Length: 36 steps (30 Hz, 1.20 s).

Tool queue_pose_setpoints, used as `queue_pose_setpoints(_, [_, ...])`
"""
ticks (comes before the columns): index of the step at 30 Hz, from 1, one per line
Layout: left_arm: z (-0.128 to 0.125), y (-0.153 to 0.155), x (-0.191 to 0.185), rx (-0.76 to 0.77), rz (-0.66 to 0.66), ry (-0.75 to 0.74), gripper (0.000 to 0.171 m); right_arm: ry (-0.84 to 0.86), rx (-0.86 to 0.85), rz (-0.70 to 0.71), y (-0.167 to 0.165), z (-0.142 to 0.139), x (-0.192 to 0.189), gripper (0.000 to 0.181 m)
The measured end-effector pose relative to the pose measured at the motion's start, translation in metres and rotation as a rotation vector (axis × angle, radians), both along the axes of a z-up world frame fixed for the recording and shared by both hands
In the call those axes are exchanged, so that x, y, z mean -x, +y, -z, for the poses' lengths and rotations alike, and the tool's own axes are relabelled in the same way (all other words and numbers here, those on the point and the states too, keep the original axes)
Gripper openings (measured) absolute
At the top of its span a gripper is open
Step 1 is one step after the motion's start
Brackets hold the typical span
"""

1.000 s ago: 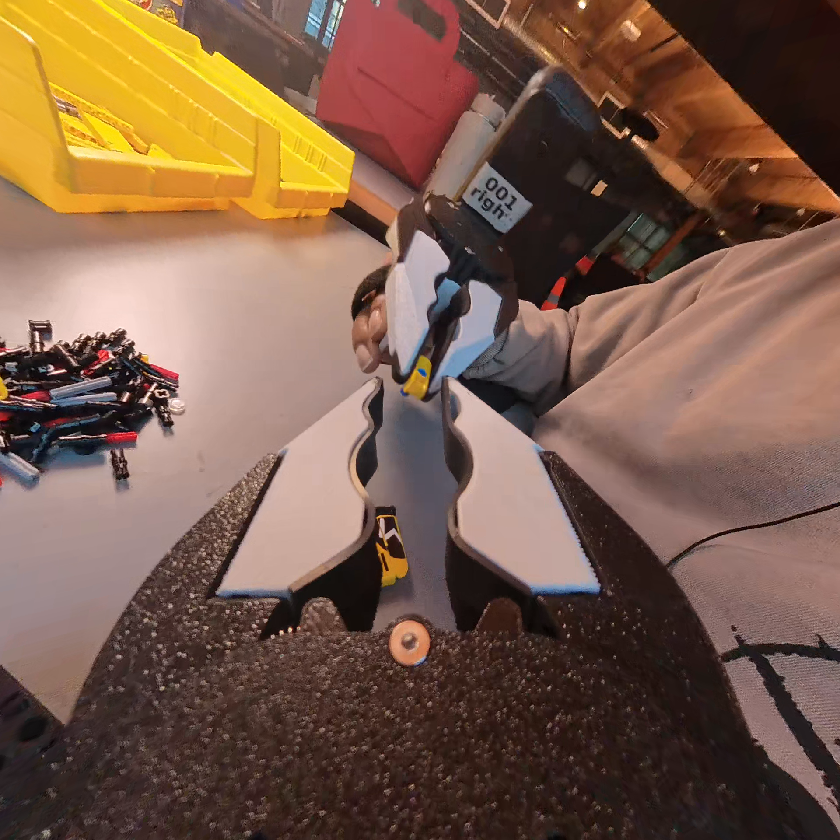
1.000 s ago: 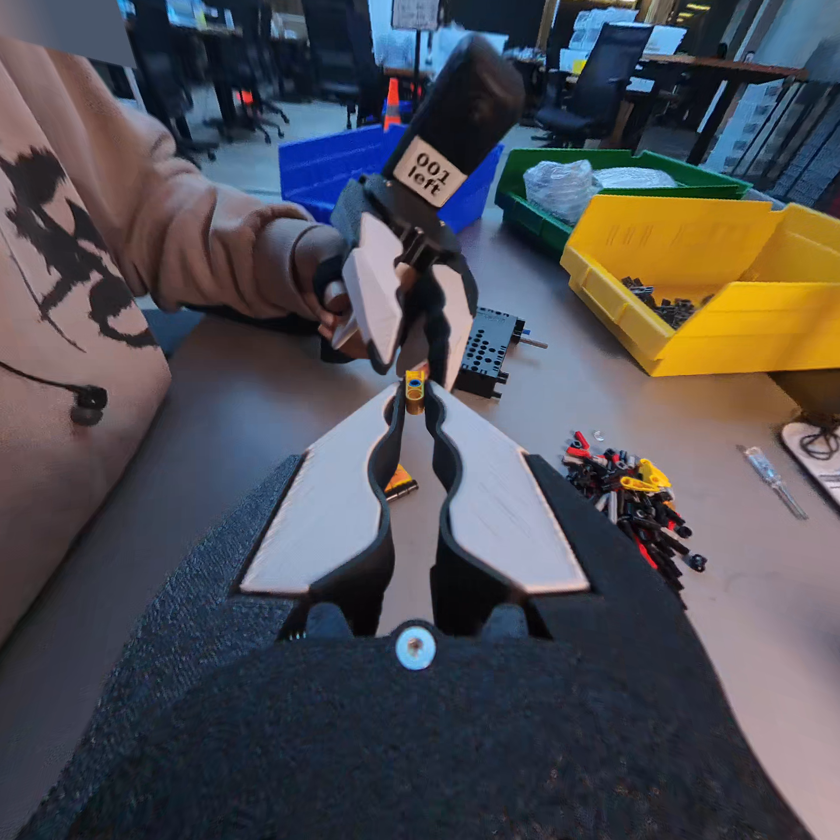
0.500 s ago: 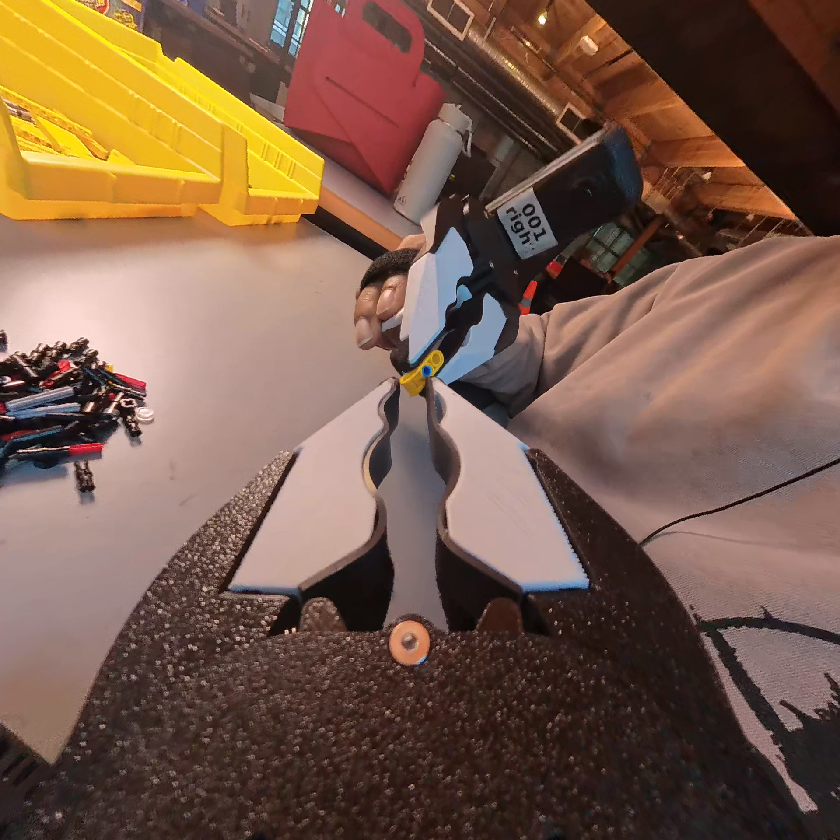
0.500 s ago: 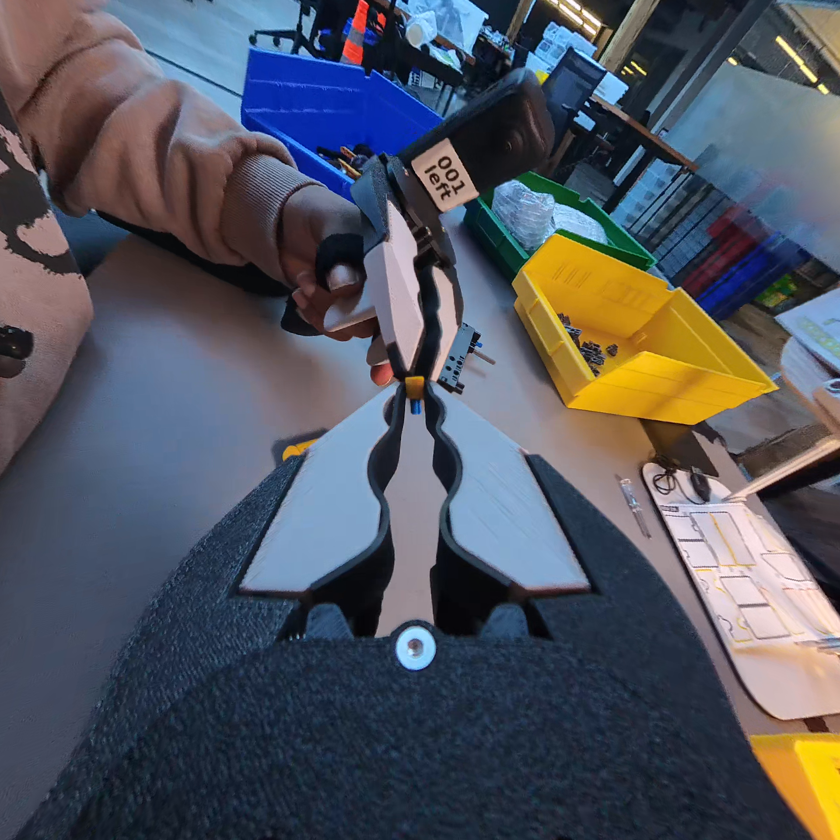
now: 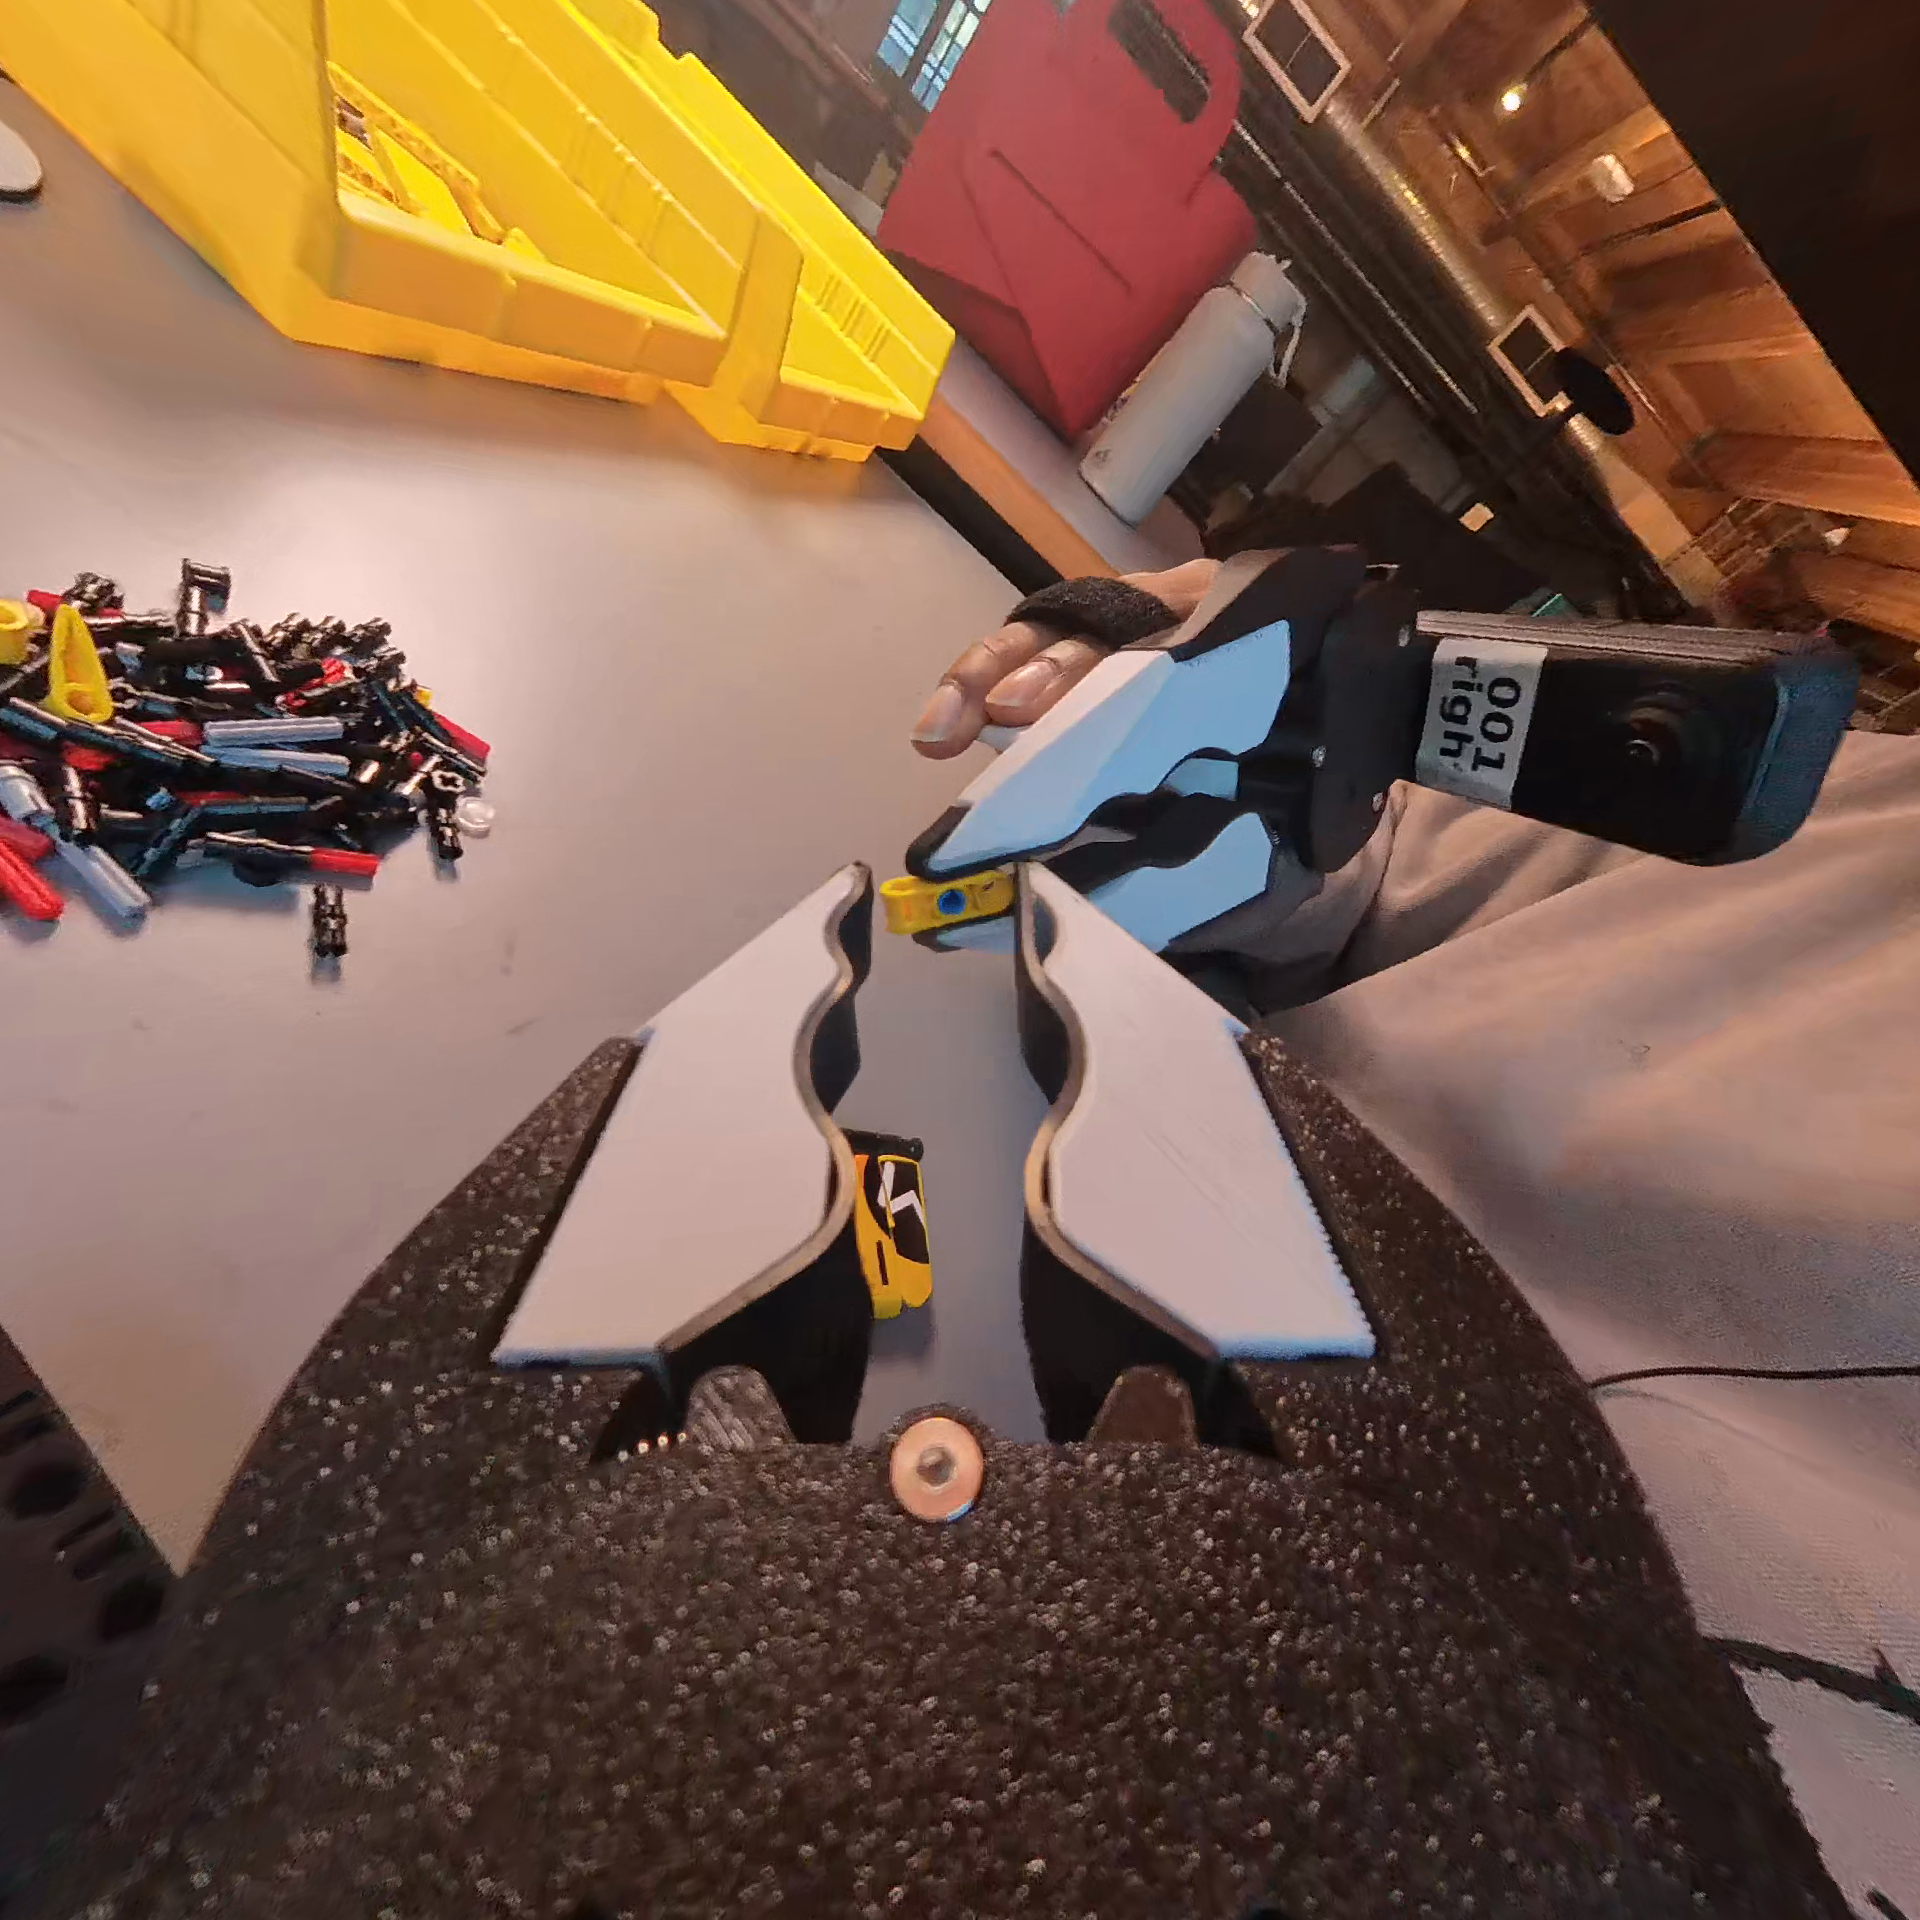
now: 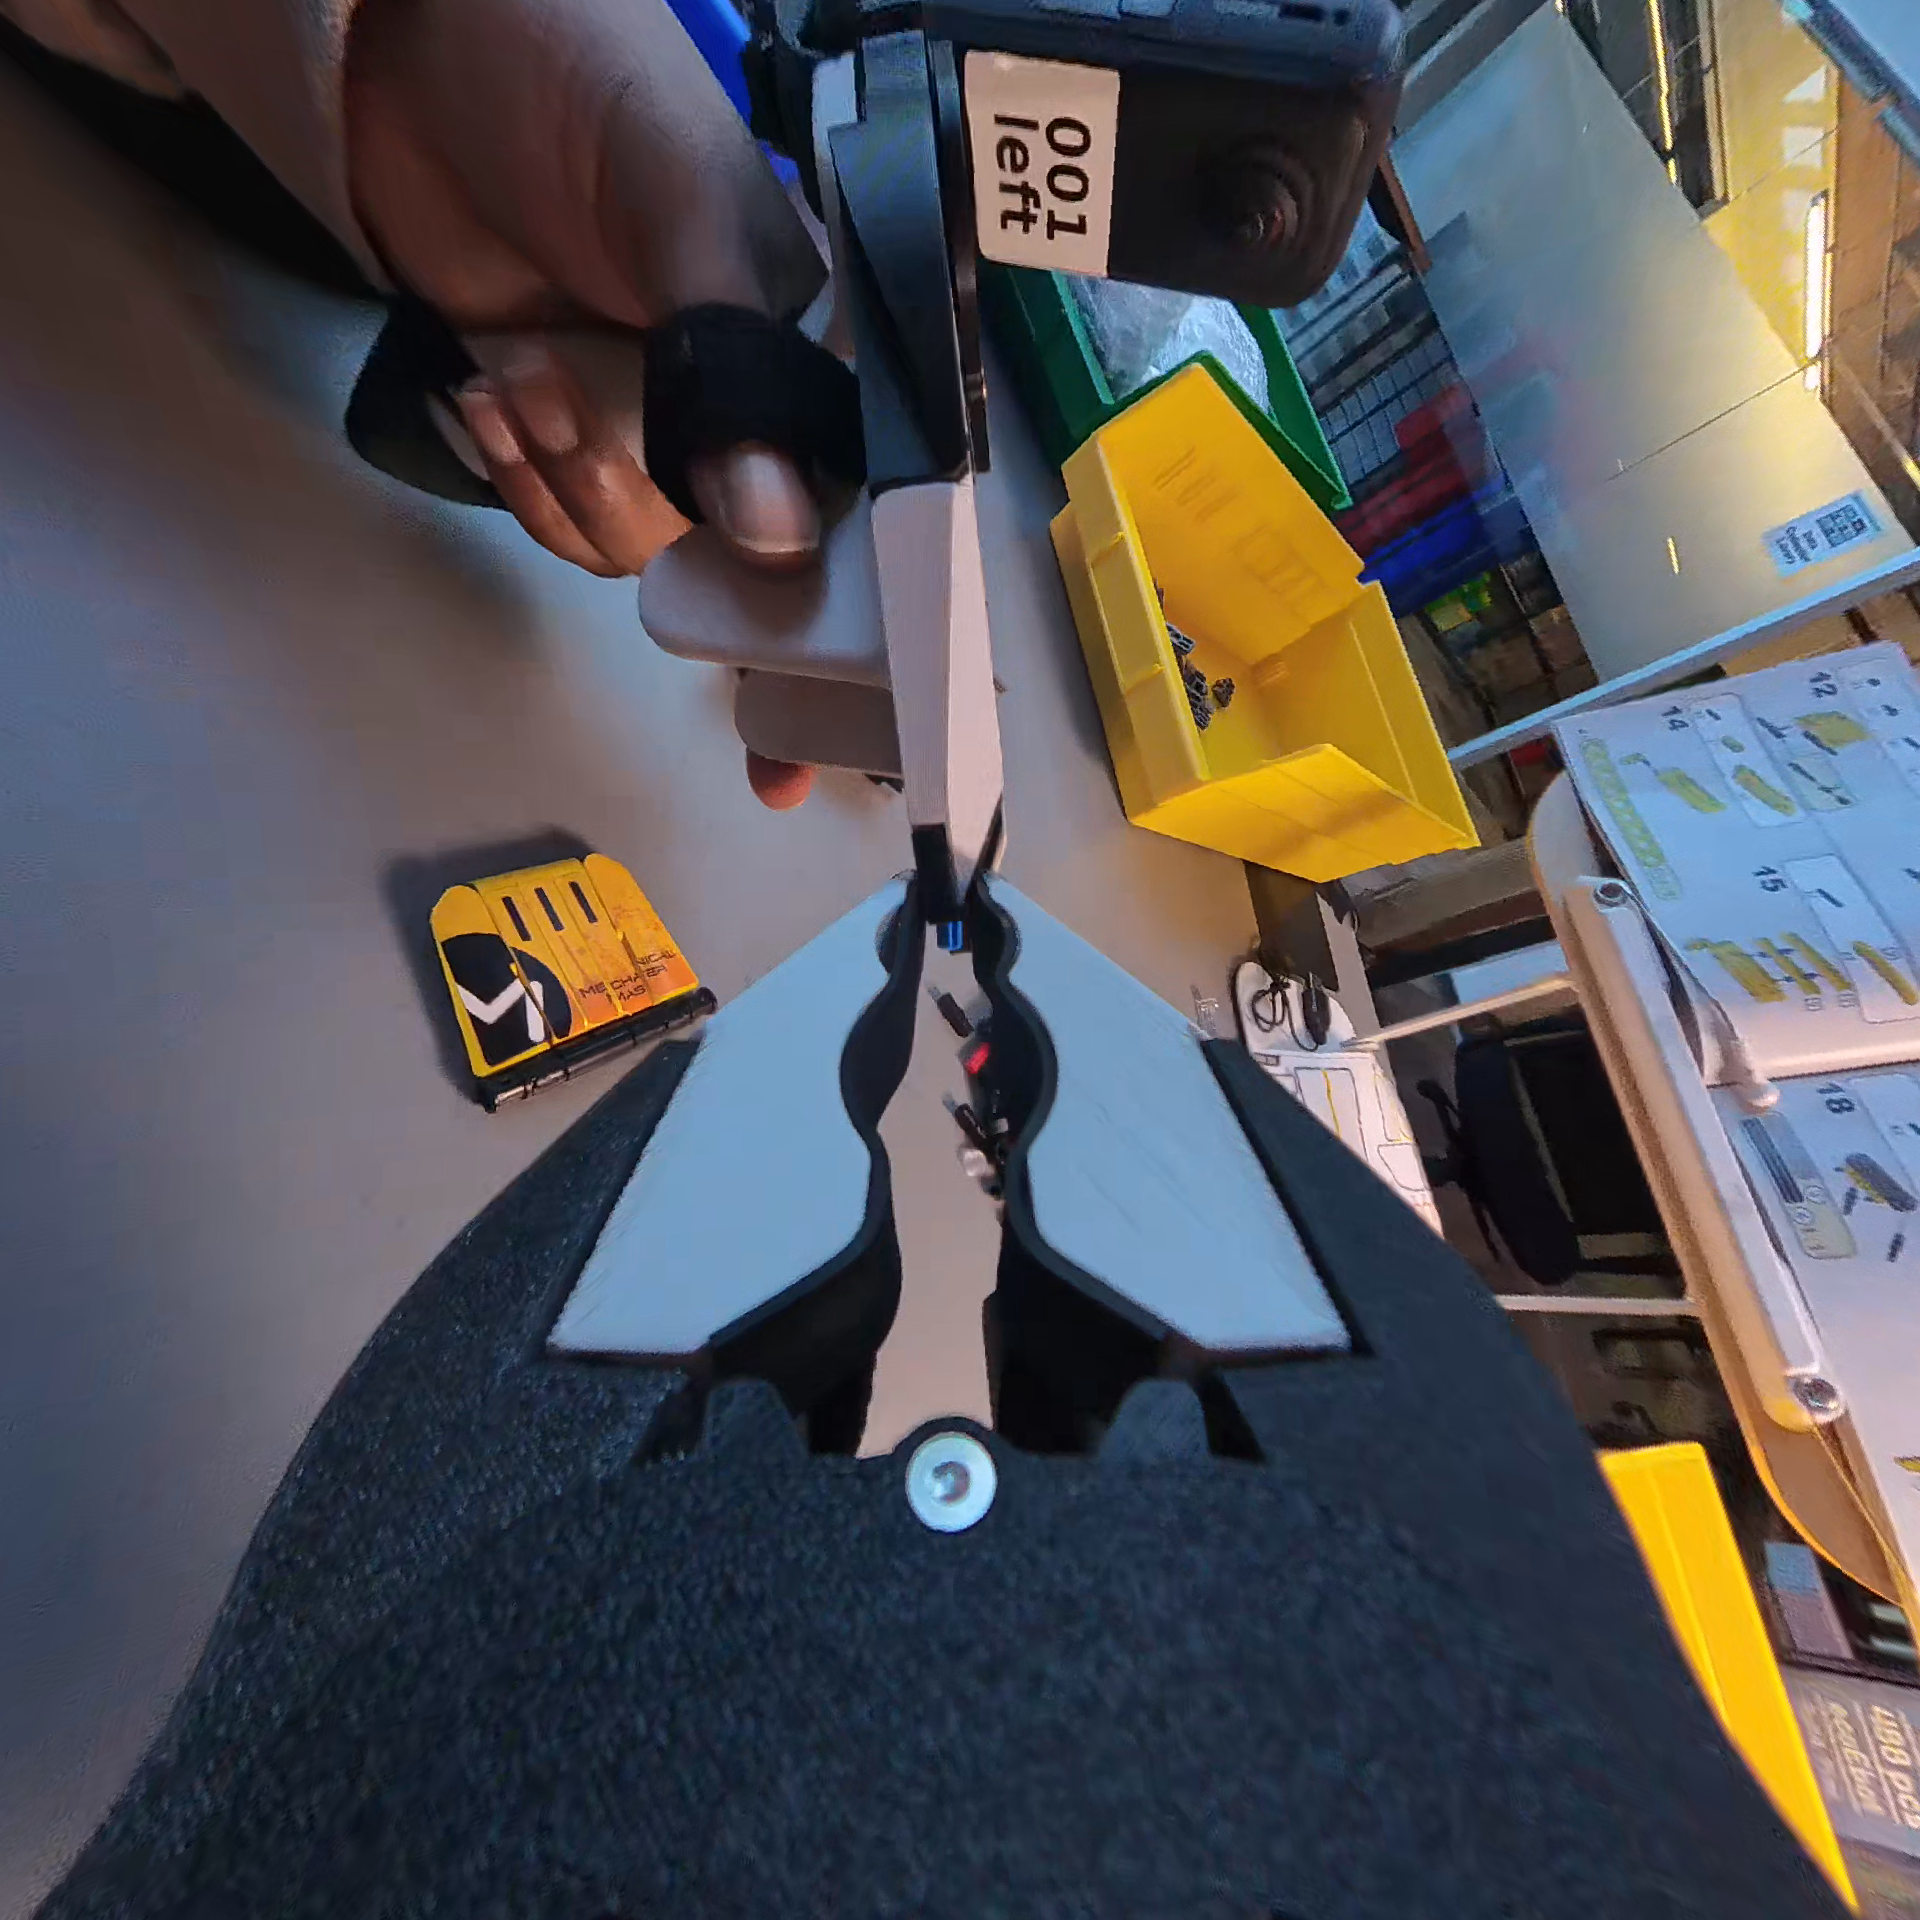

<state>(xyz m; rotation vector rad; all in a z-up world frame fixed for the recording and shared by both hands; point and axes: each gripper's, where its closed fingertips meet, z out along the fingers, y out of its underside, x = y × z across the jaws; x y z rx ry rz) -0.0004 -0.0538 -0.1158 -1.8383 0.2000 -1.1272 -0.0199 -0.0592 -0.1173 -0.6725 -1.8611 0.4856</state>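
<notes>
Above the table (image 5: pixel 623 582), right gripper (image 5: pixel 951 902) pinches yellow piece (image 5: pixel 940 900) sideways

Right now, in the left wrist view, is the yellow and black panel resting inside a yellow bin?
No, the yellow and black panel lies flat on the grey table, apart from the yellow bins.

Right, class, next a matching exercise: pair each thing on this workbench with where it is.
Things
1. yellow connector with blue pin
2. pile of small black and red parts
3. yellow and black panel
4. white bottle

Places
A. lying flat and alone on the grey table
B. clamped in the right gripper
C. beyond the table's edge, beside the red container
D. heaped on the table, at the left of the left wrist view

Pairs: 1-B, 2-D, 3-A, 4-C
</notes>
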Motion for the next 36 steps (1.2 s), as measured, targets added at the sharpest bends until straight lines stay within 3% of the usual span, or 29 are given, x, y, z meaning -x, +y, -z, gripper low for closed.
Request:
queue_pose_setpoints(4, [-0.015, -0.008, -0.002, -0.029, 0.078, -0.102, 0.023, 0.038, 0.109, -0.043, -0.005, -0.011, -0.002, 0.006])
queue_pose_setpoints(8, [-0.038, -0.026, -0.01, -0.059, 0.228, -0.303, 0.023, 0.091, 0.31, -0.191, -0.021, -0.032, -0.014, 0.006])
queue_pose_setpoints(17, [-0.045, -0.031, -0.011, -0.044, 0.279, -0.397, 0.023, 0.147, 0.224, -0.209, -0.025, -0.038, -0.019, 0.003])
queue_pose_setpoints(25, [-0.042, -0.029, -0.01, -0.035, 0.261, -0.385, 0.023, 0.14, 0.107, -0.179, -0.024, -0.036, -0.018, 0.002])
queue_pose_setpoints(30, [-0.037, -0.026, -0.011, -0.076, 0.202, -0.234, 0.03, 0.104, 0.101, -0.157, -0.021, -0.03, -0.016, 0.003])
queue_pose_setpoints(32, [-0.035, -0.025, -0.011, -0.07, 0.185, -0.207, 0.024, 0.103, 0.086, -0.157, -0.022, -0.029, -0.015, 0.002])
queue_pose_setpoints(36, [-0.031, -0.031, -0.011, -0.068, 0.23, -0.142, 0.024, 0.091, 0.1, -0.168, -0.026, -0.027, -0.014, 0.002])
